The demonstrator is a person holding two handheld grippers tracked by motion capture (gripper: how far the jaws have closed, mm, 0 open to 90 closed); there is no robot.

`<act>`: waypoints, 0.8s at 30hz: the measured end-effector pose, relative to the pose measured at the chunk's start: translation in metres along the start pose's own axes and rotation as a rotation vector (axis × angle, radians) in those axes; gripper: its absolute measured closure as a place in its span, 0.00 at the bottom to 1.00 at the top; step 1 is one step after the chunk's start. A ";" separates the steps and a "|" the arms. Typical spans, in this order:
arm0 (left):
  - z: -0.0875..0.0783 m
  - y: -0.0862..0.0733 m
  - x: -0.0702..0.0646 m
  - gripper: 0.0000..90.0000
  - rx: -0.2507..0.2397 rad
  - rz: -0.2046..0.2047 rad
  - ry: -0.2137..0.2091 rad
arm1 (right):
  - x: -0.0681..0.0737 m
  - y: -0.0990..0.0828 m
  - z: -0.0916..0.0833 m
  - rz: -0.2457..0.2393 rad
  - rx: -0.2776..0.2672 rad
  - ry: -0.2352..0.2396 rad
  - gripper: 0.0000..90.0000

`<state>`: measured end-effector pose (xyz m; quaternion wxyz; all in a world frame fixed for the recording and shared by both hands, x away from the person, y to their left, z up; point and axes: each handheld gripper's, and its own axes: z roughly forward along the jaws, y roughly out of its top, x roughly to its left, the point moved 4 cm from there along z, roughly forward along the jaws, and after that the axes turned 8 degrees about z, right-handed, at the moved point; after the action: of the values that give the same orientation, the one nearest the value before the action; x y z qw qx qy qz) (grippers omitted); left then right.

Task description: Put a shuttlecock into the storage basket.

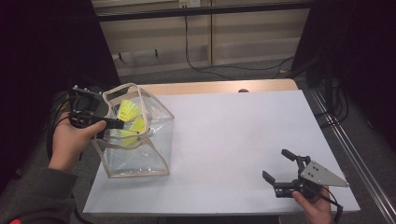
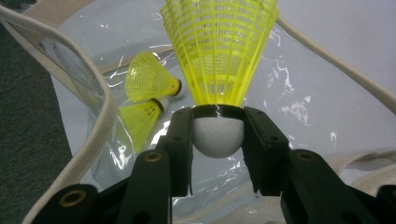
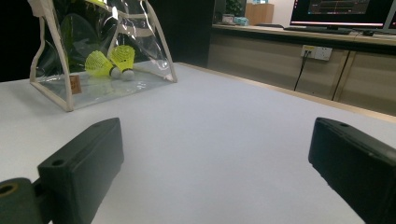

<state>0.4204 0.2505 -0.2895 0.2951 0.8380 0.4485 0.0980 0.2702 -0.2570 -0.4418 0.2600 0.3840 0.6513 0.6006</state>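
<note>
Progress: two shuttlecocks (image 2: 147,95) lie in your clear bag (image 1: 159,140) | left claw (image 2: 218,140) clamped on third shuttlecock (image 2: 218,56) at bag mouth, unreleased | right claw (image 1: 285,170) apart, idle on bench (image 1: 224,135)

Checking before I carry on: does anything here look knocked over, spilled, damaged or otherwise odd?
Nothing stands out. The clear bag stands upright on the table with two yellow shuttlecocks inside. The left gripper holds a third shuttlecock by its cork over the opening. The right gripper rests open.
</note>
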 end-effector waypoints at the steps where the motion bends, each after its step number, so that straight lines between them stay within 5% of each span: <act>1: 0.000 0.000 0.000 0.72 0.005 0.003 -0.004 | 0.000 0.000 0.000 0.000 0.000 0.000 0.03; 15: 0.006 -0.004 -0.001 0.72 0.017 0.016 -0.008 | 0.000 0.000 0.000 0.001 0.000 0.000 0.03; 24: 0.001 0.002 -0.005 0.56 -0.028 0.012 -0.016 | 0.000 0.000 0.000 0.001 0.002 0.000 0.03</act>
<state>0.4196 0.2455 -0.2889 0.3097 0.8372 0.4398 0.0993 0.2701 -0.2569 -0.4420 0.2590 0.3847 0.6517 0.6002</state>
